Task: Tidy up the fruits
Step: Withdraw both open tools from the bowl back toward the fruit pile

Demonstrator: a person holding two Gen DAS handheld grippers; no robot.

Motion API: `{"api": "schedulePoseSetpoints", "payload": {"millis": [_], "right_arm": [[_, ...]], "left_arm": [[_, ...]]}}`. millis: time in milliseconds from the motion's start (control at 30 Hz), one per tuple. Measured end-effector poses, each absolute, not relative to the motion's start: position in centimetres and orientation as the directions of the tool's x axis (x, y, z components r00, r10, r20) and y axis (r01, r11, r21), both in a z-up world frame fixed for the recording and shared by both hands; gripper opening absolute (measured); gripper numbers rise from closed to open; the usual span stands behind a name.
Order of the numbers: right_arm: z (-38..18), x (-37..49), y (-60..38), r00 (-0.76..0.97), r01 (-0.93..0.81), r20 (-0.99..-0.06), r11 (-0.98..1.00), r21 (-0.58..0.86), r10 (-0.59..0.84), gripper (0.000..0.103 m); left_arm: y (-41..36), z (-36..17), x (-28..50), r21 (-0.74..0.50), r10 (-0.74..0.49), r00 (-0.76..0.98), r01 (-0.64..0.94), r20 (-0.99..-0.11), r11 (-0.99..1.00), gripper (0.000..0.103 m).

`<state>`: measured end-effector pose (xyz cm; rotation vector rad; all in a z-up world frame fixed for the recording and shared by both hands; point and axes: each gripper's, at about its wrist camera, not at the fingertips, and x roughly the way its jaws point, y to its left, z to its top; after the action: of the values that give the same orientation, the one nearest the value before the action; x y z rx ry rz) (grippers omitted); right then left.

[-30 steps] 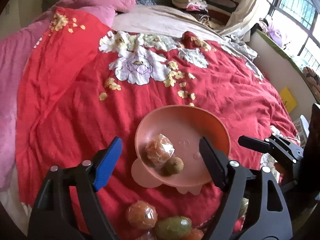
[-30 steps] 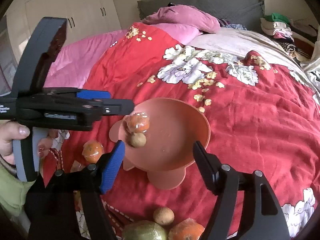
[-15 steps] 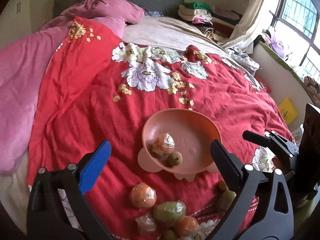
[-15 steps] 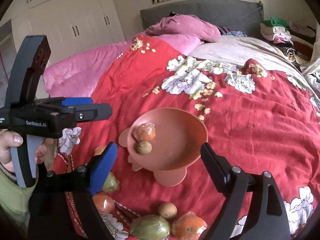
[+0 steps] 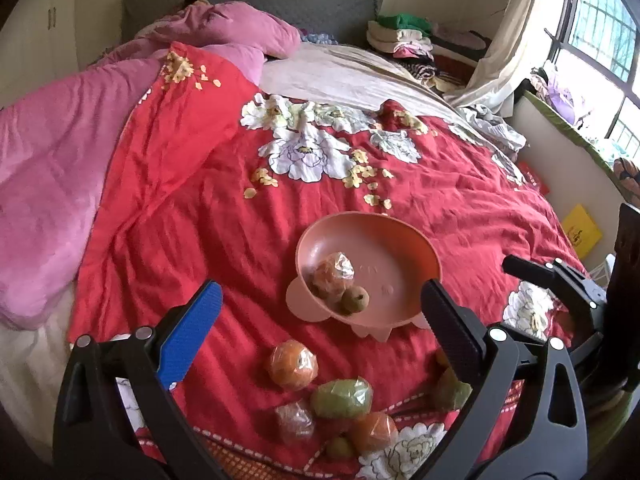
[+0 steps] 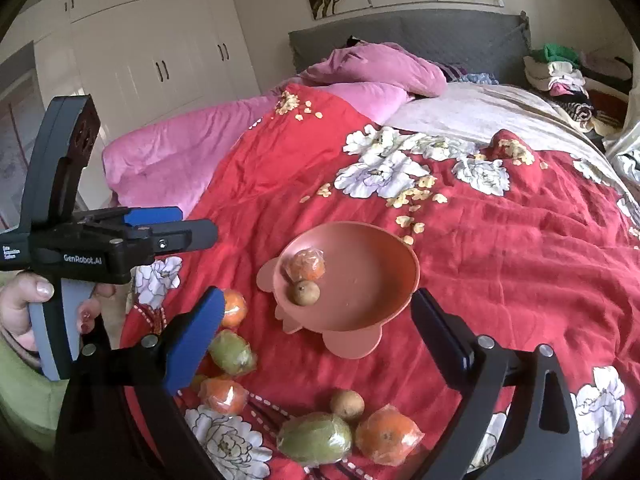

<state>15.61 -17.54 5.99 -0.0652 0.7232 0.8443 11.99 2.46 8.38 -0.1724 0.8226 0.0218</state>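
A pink bowl (image 5: 416,248) (image 6: 384,276) sits on the red bedspread. It holds a wrapped orange (image 5: 333,273) (image 6: 306,266) and a small brown fruit (image 5: 354,299) (image 6: 305,292). Loose fruit lies on the spread nearer me: a wrapped orange (image 5: 293,365), a green fruit (image 5: 341,393) and another orange (image 5: 374,432) in the left wrist view; a green fruit (image 6: 316,438), an orange (image 6: 387,435) and a brown fruit (image 6: 347,403) in the right wrist view. My left gripper (image 5: 320,332) is open and empty above the fruit. My right gripper (image 6: 316,340) is open and empty.
The red floral bedspread (image 5: 440,184) covers most of the bed. A pink quilt (image 5: 52,168) lies at the left. Folded clothes (image 5: 404,36) are stacked at the headboard. White wardrobes (image 6: 160,56) stand at the left of the bed. A window (image 5: 600,40) is at the right.
Both grippers have pulled back and up from the bowl, so it looks smaller and more loose fruit shows near me. Both stay open and empty.
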Motion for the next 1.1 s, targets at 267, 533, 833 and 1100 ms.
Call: {"api": "schedulePoseSetpoints", "payload": {"millis": [267, 533, 833, 1100], "right_arm": [[6.8, 13.7, -18.1, 0.454, -0.7, -0.601, 0.68, 0.216, 0.658, 0.096], [6.7, 11.7, -18.4, 0.46, -0.702, -0.601, 0.682, 0.205, 0.654, 0.097], [6.1, 10.1, -19.0, 0.456, -0.695, -0.613, 0.689, 0.208, 0.645, 0.097], [5.6, 8.6, -18.9, 0.441, -0.71, -0.629, 0.678, 0.193, 0.64, 0.097]], "left_arm": [[2.3, 8.2, 10.2, -0.125, -0.032, 0.673, -0.091, -0.739, 0.988, 0.093], [2.2, 8.1, 8.6, -0.122, -0.027, 0.674, -0.095, -0.739, 0.988, 0.093], [2.3, 7.7, 7.1, -0.111, -0.014, 0.666, -0.103, -0.745, 0.988, 0.093], [2.7, 6.7, 5.7, -0.109, -0.01, 0.645, -0.115, -0.764, 0.987, 0.093]]}}
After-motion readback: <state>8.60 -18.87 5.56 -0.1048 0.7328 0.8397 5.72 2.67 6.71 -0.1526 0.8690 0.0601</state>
